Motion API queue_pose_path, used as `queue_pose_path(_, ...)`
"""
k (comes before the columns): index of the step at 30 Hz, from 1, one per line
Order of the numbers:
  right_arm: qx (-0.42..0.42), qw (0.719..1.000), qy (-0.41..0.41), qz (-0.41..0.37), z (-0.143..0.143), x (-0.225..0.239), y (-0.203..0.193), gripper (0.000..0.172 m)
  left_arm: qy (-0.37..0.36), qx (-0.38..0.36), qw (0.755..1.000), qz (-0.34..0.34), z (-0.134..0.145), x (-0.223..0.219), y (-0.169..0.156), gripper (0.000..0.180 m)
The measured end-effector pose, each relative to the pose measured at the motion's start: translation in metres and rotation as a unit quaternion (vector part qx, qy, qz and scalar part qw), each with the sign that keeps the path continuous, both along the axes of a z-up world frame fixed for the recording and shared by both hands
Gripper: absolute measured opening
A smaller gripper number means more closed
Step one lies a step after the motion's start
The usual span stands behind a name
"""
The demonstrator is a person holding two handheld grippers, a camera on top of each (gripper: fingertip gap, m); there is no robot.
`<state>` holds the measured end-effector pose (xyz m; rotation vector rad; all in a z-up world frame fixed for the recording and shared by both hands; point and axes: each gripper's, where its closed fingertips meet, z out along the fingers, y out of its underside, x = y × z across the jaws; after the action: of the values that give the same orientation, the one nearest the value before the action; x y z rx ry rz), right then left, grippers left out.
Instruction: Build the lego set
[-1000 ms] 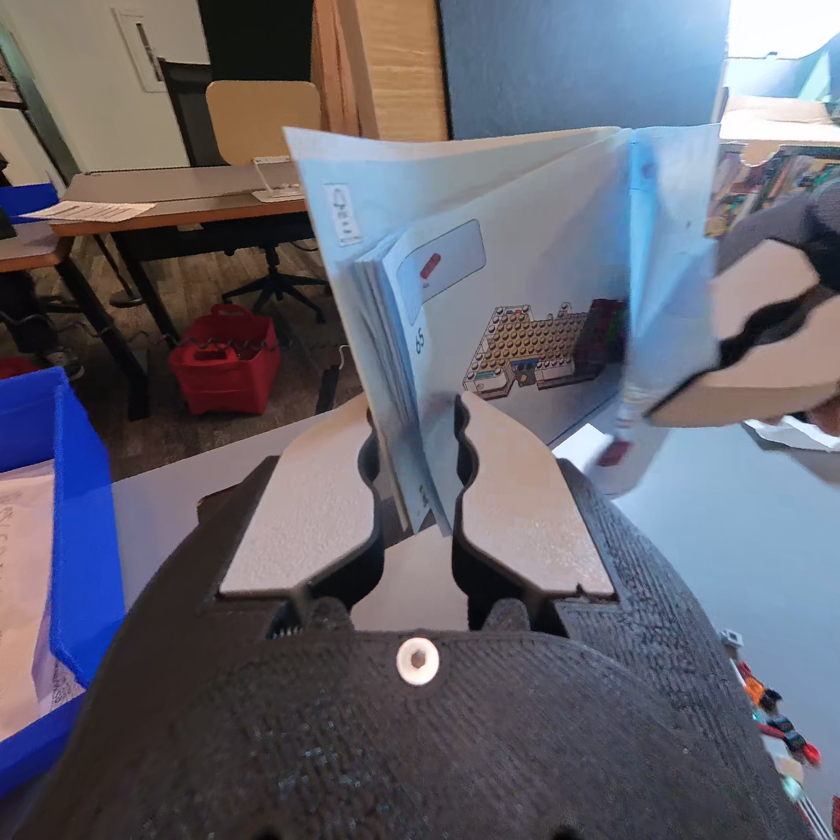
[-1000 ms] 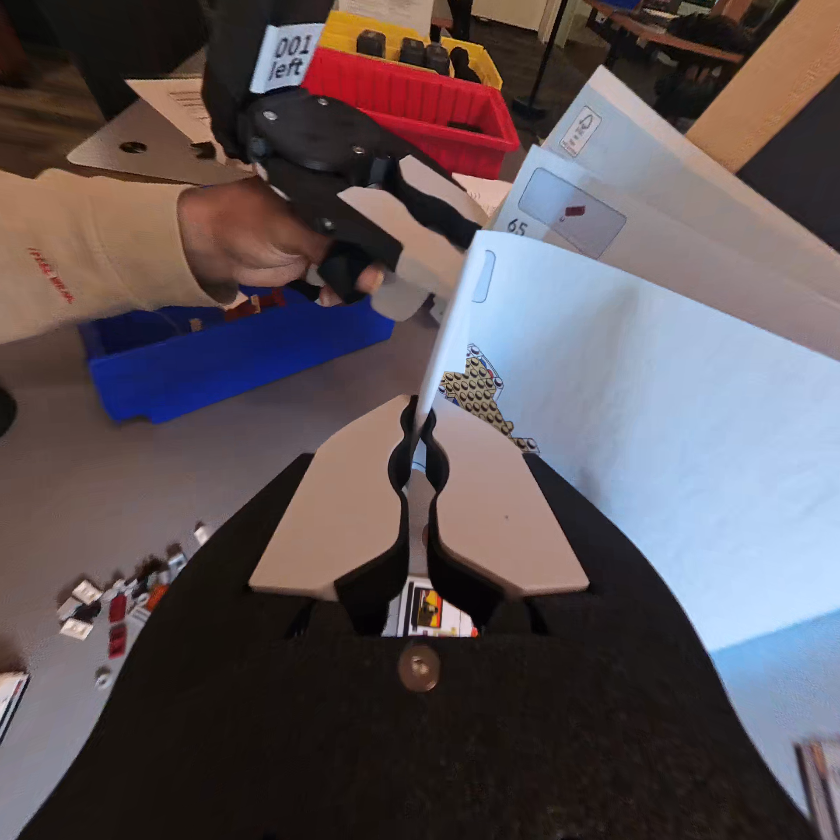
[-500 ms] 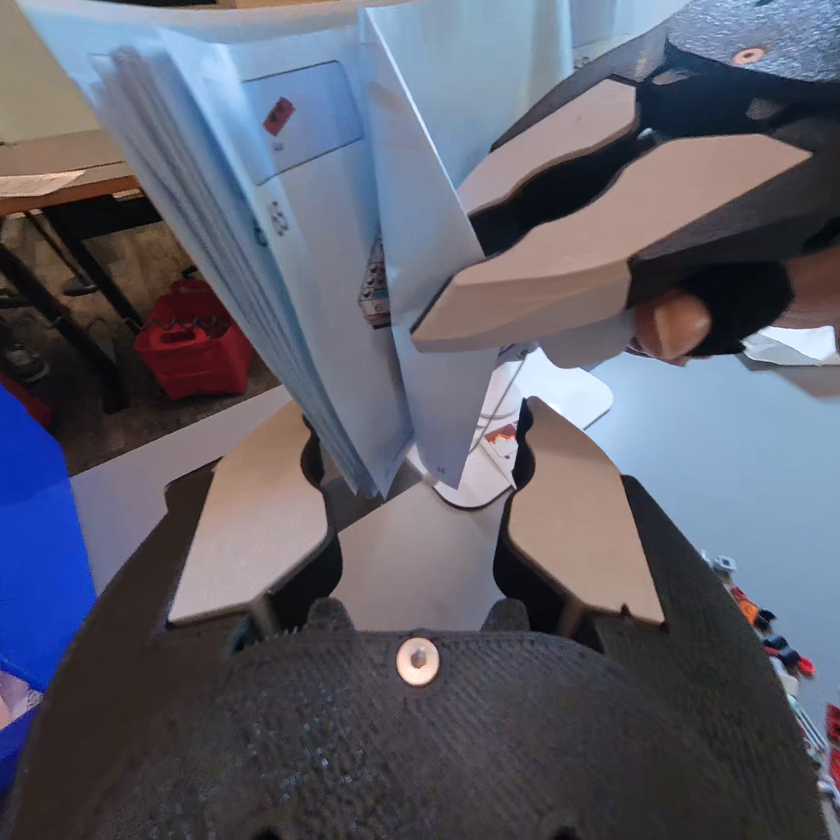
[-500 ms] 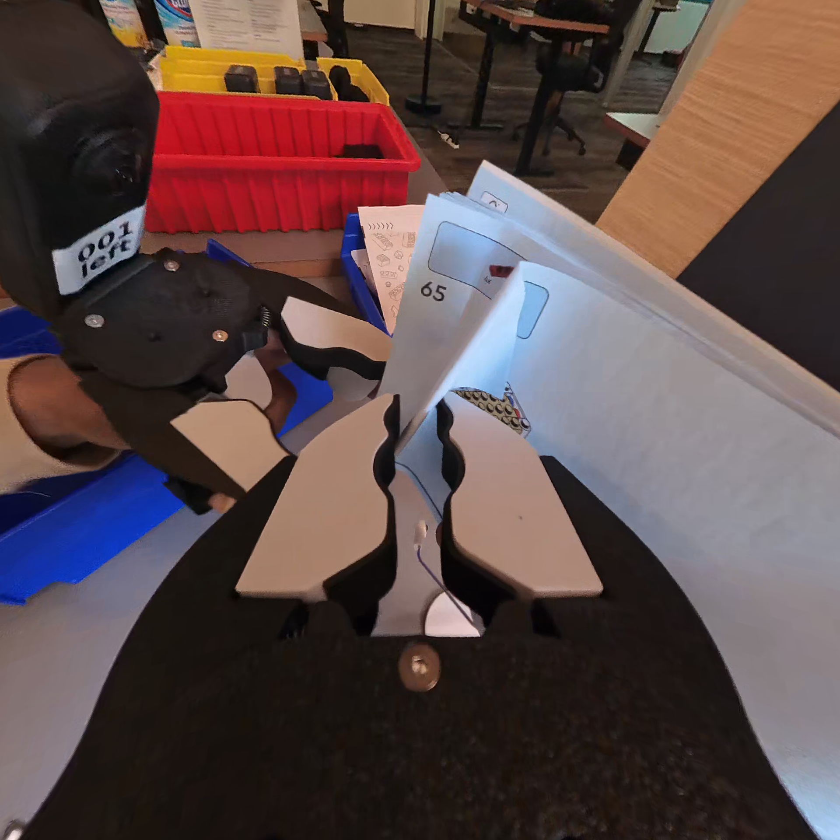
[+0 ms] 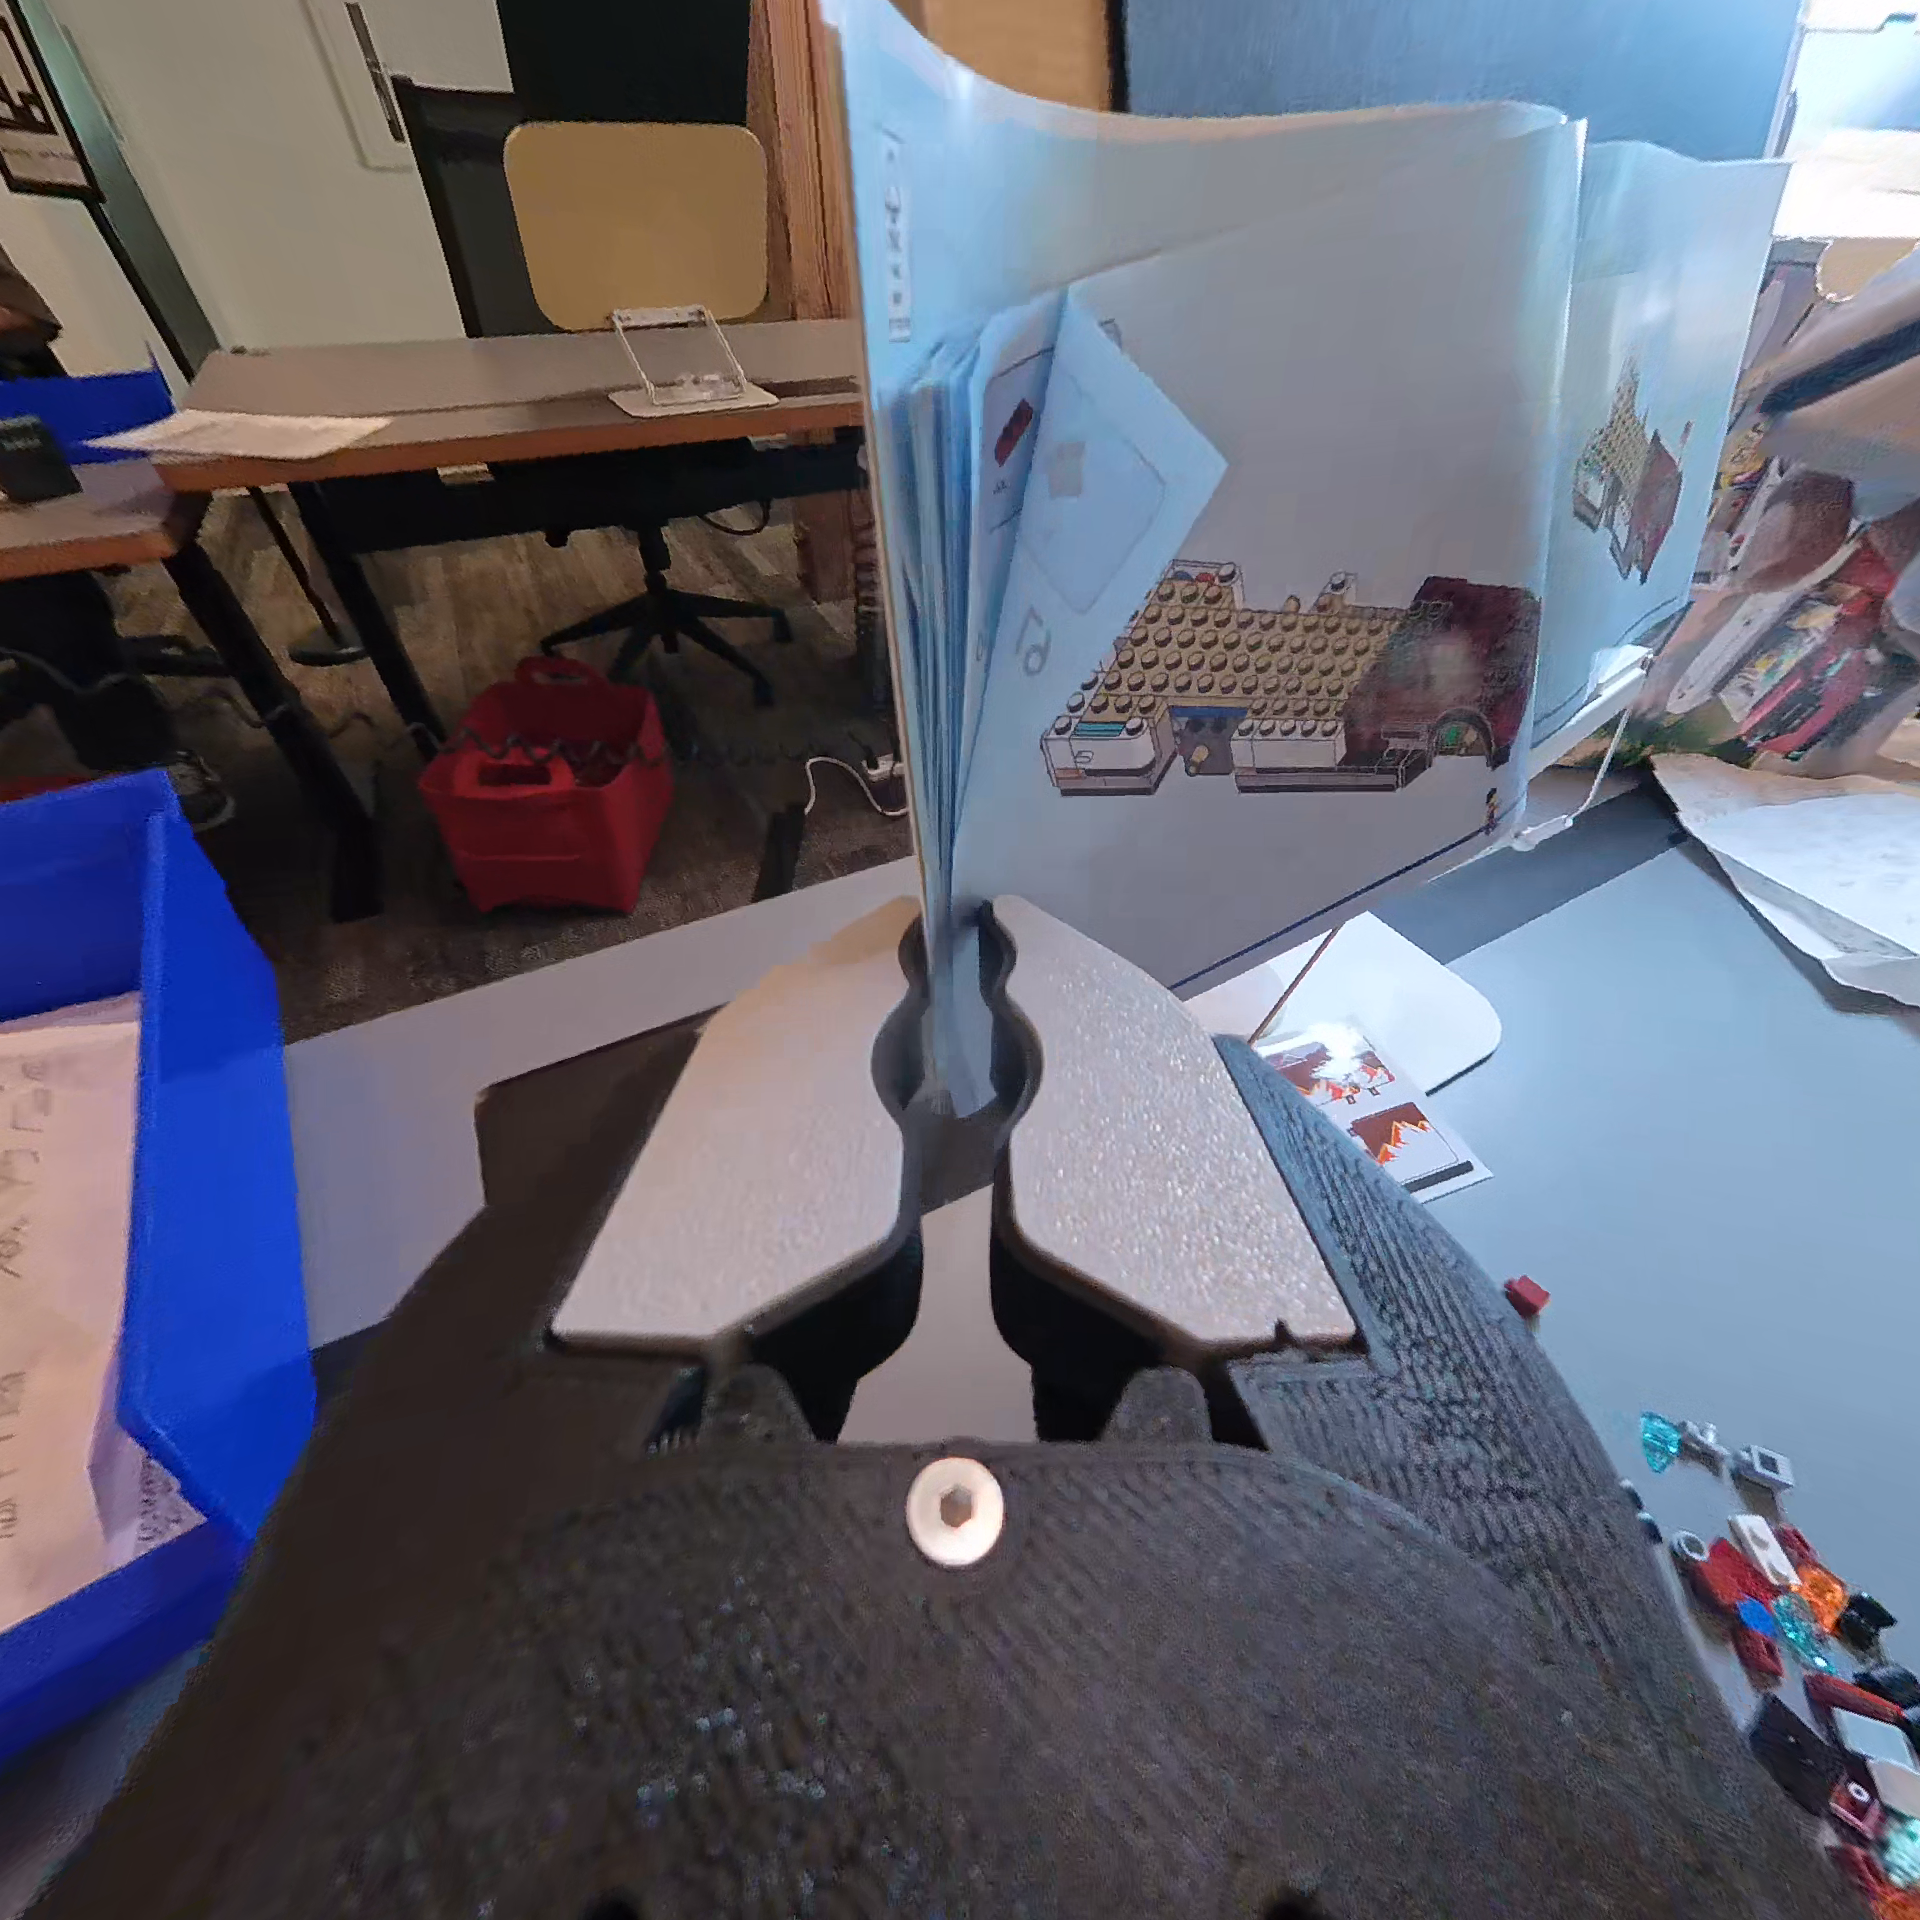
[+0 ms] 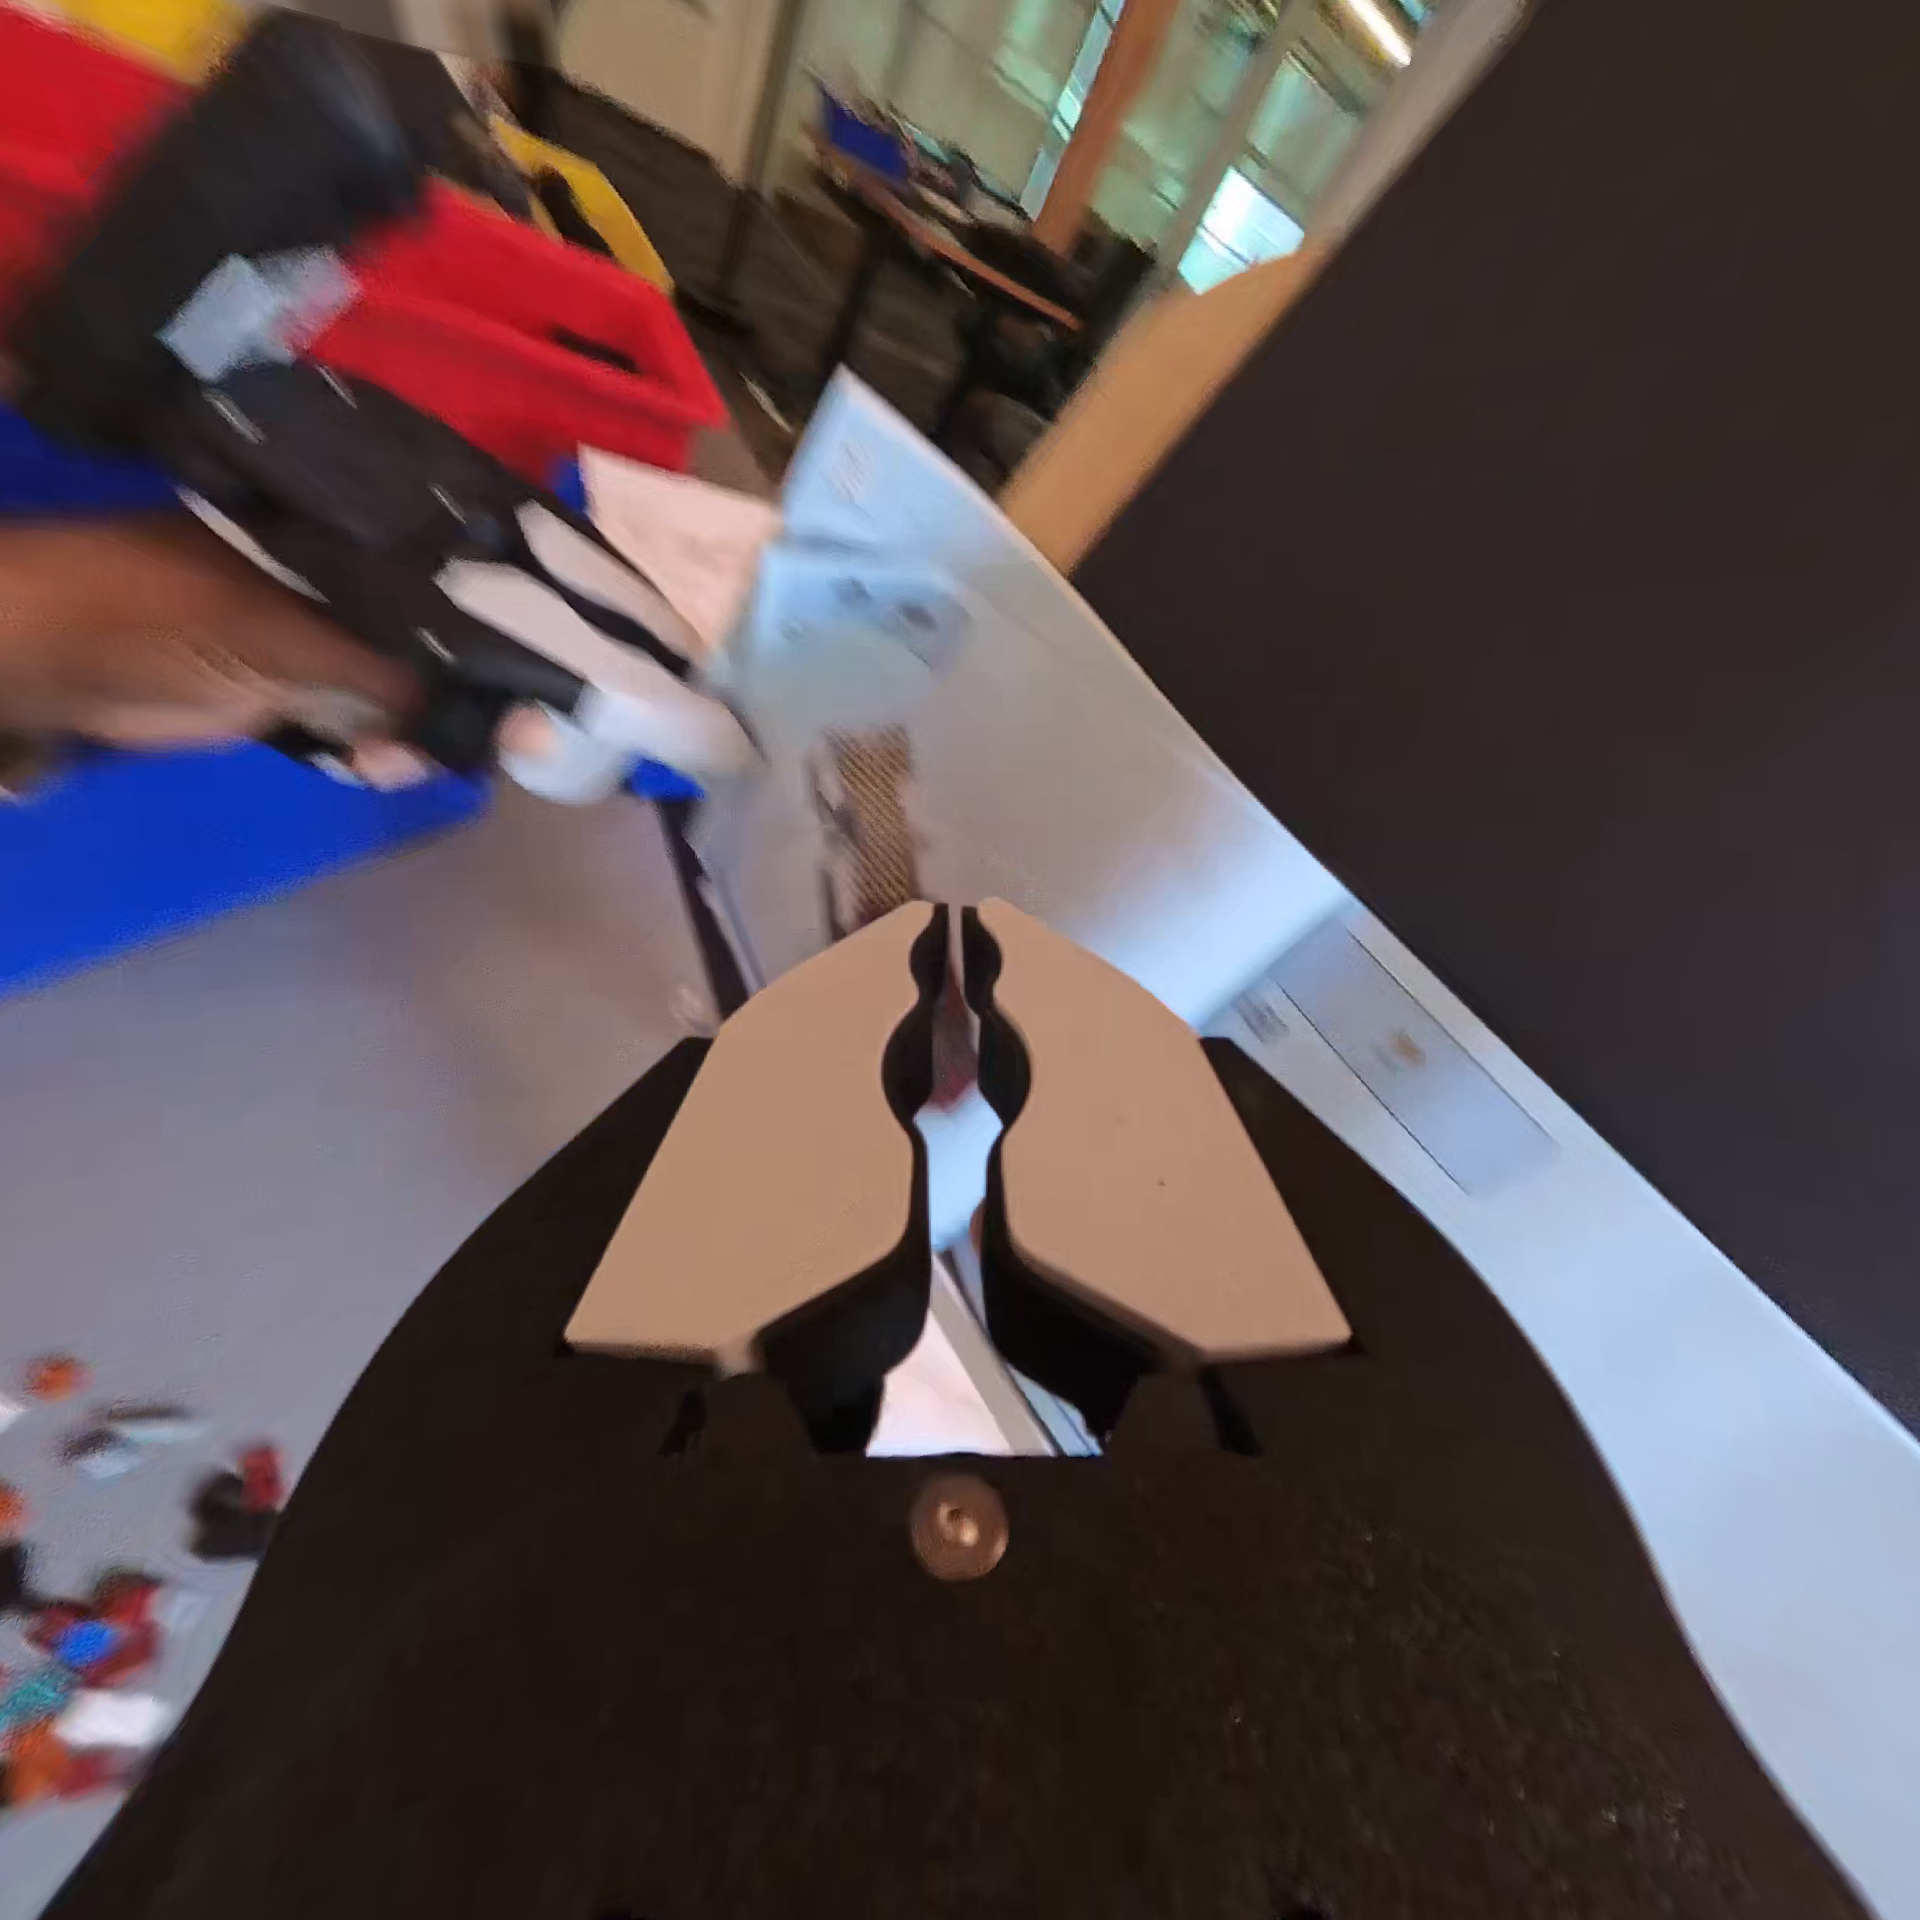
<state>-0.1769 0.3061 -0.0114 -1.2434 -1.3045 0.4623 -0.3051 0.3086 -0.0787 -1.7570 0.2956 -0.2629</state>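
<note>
A light blue building-instruction booklet [image 5: 1299, 520] stands open on a white stand [image 5: 1382, 997] on the grey table. My left gripper [image 5: 951, 920] is shut on the lower corner of a stack of its pages; the pads press the paper from both sides. In the blurred right wrist view, the left gripper [image 6: 665, 717] shows at the booklet's [image 6: 1039, 779] left edge. My right gripper [image 6: 954, 914] has its fingers almost together in front of the open page; I can make out nothing between them. It shows blurred at the right edge of the left wrist view [image 5: 1860, 384], away from the pages.
A blue bin [image 5: 208, 1039] with paper stands left of the booklet. Loose small bricks [image 5: 1787, 1600] lie on the table at the right, and a sticker sheet [image 5: 1371, 1112] by the stand. A red bin [image 6: 499, 322] stands behind. A dark partition [image 6: 1558, 520] rises behind the booklet. The tips of one gripper are about 15 cm away from the tips of the other.
My left gripper opened wide, then closed again on the page stack with the turned page added. My right gripper let go of the page it pinched, closed, and drew back to the right.
</note>
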Motion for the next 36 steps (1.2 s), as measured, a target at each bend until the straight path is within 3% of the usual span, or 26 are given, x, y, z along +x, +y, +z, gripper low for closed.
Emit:
queue_pose_path(3,0.055,0.993,-0.076,-0.065,-0.027,0.027,0.024,0.000,0.013,-0.001,1.000,0.009,0.007,0.003,0.003,0.005)
queue_pose_path(8,0.129,0.976,-0.138,-0.112,-0.055,0.030,0.034,0.003,0.023,-0.006,1.000,-0.009,0.014,0.028,0.006,0.002)
queue_pose_path(13,0.134,0.965,-0.155,-0.165,-0.064,0.048,0.053,0.010,0.027,-0.008,0.999,-0.027,0.017,0.054,0.011,0.002)
queue_pose_path(16,0.135,0.961,-0.145,-0.192,-0.063,0.065,0.068,0.004,0.032,0.003,0.999,-0.035,0.023,0.066,0.014,0.002)
queue_pose_path(20,0.134,0.959,-0.129,-0.215,-0.060,0.088,0.082,0.002,0.032,0.012,0.999,-0.024,0.031,0.056,0.011,0.002)
queue_pose_path(25,0.130,0.953,-0.134,-0.239,-0.058,0.110,0.089,0.004,0.019,-0.002,0.999,-0.028,0.019,0.045,0.006,0.003)
queue_pose_path(28,0.122,0.951,-0.151,-0.241,-0.058,0.110,0.085,0.004,0.002,-0.001,1.000,-0.026,0.016,0.044,0.010,0.004)
queue_pose_path(32,0.117,0.975,-0.120,-0.146,-0.045,0.075,0.053,0.008,-0.034,-0.014,0.999,-0.033,0.016,0.040,0.012,0.009)
queue_pose_path(36,0.125,0.976,-0.148,-0.104,-0.051,0.045,0.043,0.005,-0.044,-0.025,0.998,-0.032,0.014,0.039,0.011,0.009)
